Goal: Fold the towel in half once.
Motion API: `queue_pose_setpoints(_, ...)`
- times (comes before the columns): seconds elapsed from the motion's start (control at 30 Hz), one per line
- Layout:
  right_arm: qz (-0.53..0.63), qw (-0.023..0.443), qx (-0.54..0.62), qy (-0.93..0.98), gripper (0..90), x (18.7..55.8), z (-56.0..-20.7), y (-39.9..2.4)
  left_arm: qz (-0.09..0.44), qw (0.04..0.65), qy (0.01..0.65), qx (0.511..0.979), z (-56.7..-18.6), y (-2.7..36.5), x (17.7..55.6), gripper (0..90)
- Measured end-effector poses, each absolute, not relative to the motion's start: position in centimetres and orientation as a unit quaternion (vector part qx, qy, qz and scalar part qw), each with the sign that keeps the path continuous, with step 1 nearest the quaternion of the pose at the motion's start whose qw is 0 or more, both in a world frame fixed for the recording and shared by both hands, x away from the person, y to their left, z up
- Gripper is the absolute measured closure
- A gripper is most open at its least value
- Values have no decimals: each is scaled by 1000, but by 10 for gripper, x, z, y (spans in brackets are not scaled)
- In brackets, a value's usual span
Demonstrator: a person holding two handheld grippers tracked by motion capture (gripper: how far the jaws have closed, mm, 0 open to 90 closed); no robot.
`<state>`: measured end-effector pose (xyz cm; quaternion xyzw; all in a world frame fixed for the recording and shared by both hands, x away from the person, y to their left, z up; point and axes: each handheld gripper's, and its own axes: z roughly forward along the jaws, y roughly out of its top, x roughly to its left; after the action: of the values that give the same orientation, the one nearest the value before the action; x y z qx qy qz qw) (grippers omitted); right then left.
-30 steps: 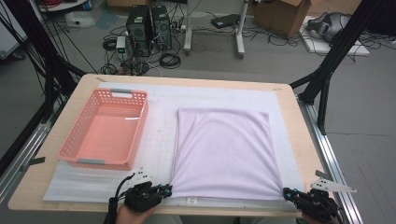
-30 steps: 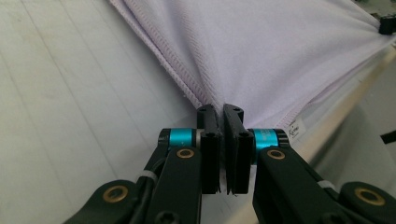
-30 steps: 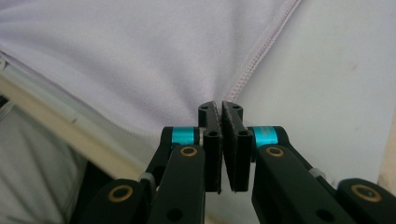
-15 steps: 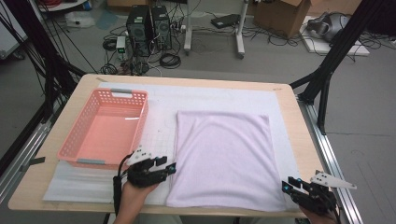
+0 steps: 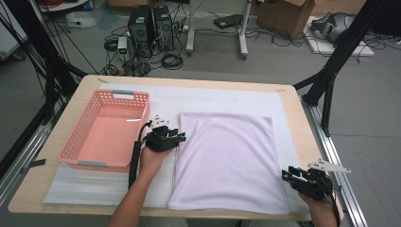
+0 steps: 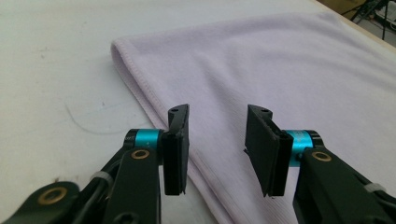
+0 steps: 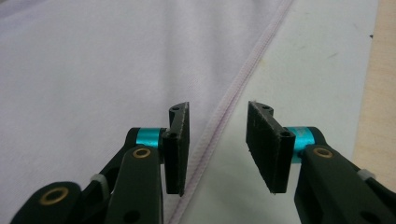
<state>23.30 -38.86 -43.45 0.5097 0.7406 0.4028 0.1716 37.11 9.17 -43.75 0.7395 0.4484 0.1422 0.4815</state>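
Folded towel (image 5: 227,161) on mat (image 5: 222,99), basket (image 5: 108,130) left of it, near table (image 5: 293,101) edge.

Grey floor (image 5: 283,61) strewn with cables (image 5: 172,60), 2 computer towers (image 5: 150,23), cardboard box (image 5: 283,14).

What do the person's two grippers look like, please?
Both are black. The left gripper and right gripper each have two flat black pads on turquoise collars, brass-coloured pivots and white cable ties. Each carries a grey three-cornered plate; a black cable runs along the left forearm. No sleeves show.

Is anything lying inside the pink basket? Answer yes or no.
No, the high view shows the pink basket with a bare floor, and the lilac towel lies beside it.
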Motion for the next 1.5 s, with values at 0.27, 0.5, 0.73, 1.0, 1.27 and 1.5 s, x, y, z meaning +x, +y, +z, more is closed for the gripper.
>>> queue_pose_setpoints(0.27, 400, 164, 512, 742, 589, 244, -438, -385, 167, 428, 462, 759, -452, 77, 389, 715)
queue_pose_setpoints(0.5, 398, 167, 508, 745, 585, 246, -440, -384, 186, 422, 518, 720, -452, 87, 394, 831)
queue_pose_setpoints(0.73, 409, 190, 530, 718, 560, 280, -433, -391, 156, 442, 493, 733, -452, 93, 392, 548)
queue_pose_setpoints(1.0, 387, 184, 545, 720, 642, 362, -435, -377, 150, 439, 498, 732, -453, 90, 394, 621)
queue_pose_setpoints(1.27, 347, 221, 541, 734, 854, 390, -446, -366, 166, 422, 497, 740, -452, 84, 393, 857)
queue_pose_setpoints(1.5, 368, 212, 563, 709, 646, 383, -441, -374, 168, 431, 514, 722, -452, 88, 391, 701)
